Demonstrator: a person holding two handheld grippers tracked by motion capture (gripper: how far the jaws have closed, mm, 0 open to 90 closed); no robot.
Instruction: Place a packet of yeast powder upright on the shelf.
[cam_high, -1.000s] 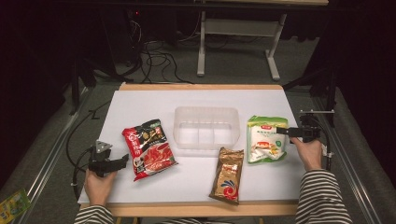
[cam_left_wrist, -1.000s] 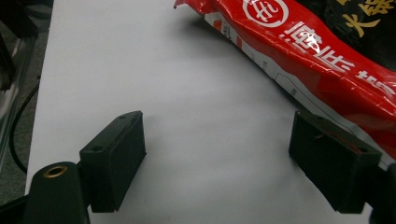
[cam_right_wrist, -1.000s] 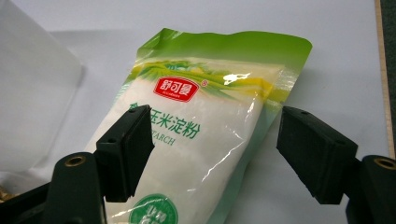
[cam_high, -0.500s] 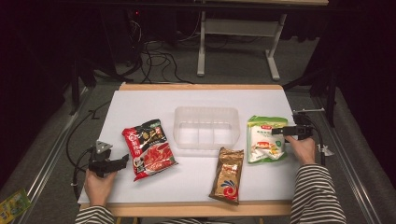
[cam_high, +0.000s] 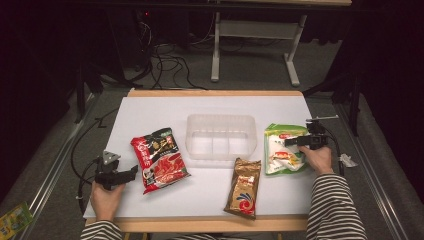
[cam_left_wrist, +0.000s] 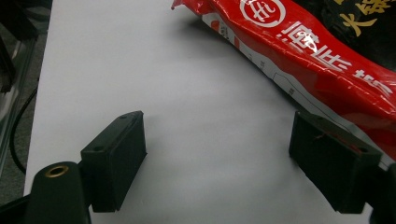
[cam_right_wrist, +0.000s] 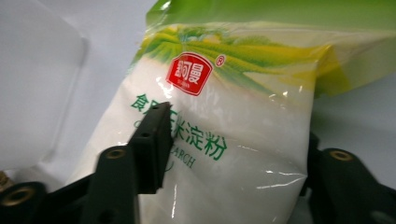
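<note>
Right gripper (cam_high: 295, 141) on the green-and-white starch bag (cam_high: 283, 150), fingers (cam_right_wrist: 152, 140) closing in around it.

I've got the bag lying flat on the white desk (cam_high: 150, 112) at its right side, just right of the clear plastic tray (cam_high: 221, 122). In the right gripper view the bag sits between my fingers: they've just been narrowing, one lies against the front of the bag, the other is half hidden behind its edge, so I can't tell if they're pressing yet. Left gripper (cam_high: 127, 172) rests low at the left desk edge, fingers (cam_left_wrist: 116, 154) wide apart with bare desk between them, just beside the red-and-black noodle packet (cam_high: 159, 159). A brown-gold pouch (cam_high: 243, 187) lies near the front edge, below the tray.
</note>
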